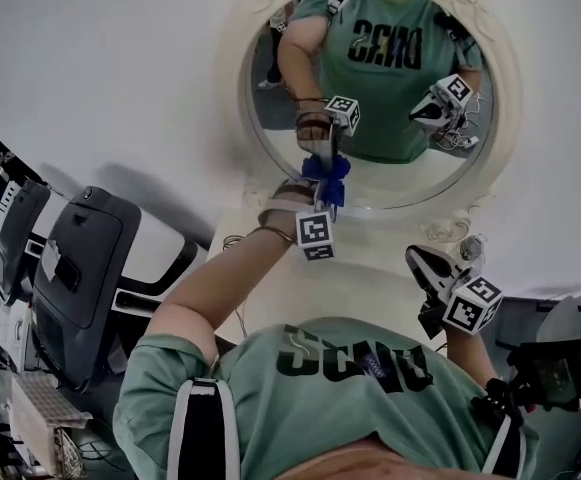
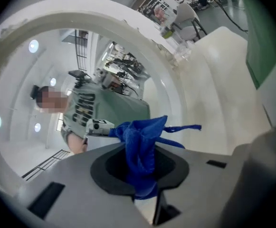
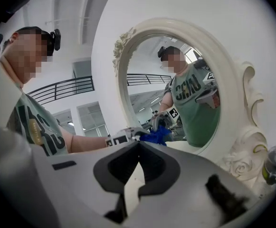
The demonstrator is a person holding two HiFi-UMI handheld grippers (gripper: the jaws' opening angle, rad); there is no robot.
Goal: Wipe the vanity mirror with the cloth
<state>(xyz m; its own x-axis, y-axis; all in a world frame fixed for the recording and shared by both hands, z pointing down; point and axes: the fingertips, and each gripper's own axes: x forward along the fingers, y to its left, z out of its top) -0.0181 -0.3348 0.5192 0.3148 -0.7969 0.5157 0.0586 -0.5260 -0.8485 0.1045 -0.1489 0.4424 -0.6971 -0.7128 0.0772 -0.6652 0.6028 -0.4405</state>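
Left claw [image 1: 322, 190] is clamped on a bunched blue cloth [image 1: 327, 171], held against the oval mirror [image 1: 390, 173] at its 7 o'clock edge. Right claw [image 1: 422, 260], jaws together with nothing between them, hangs above the white tabletop [image 1: 370, 278] at the mirror's 5 o'clock, well apart from the cloth.

Looking down from my head camera, I see the oval mirror [image 1: 238, 118] in its cream carved frame on a white wall. My left gripper [image 1: 320, 200] reaches up with the blue cloth [image 1: 327, 175] bunched at its tip. The cloth touches the bottom of the glass, just above the frame's lower rim. My right gripper [image 1: 428, 266] hangs at the lower right over the white tabletop [image 1: 370, 278], apart from the glass. The mirror reflects both grippers and my green shirt [image 1: 370, 378].
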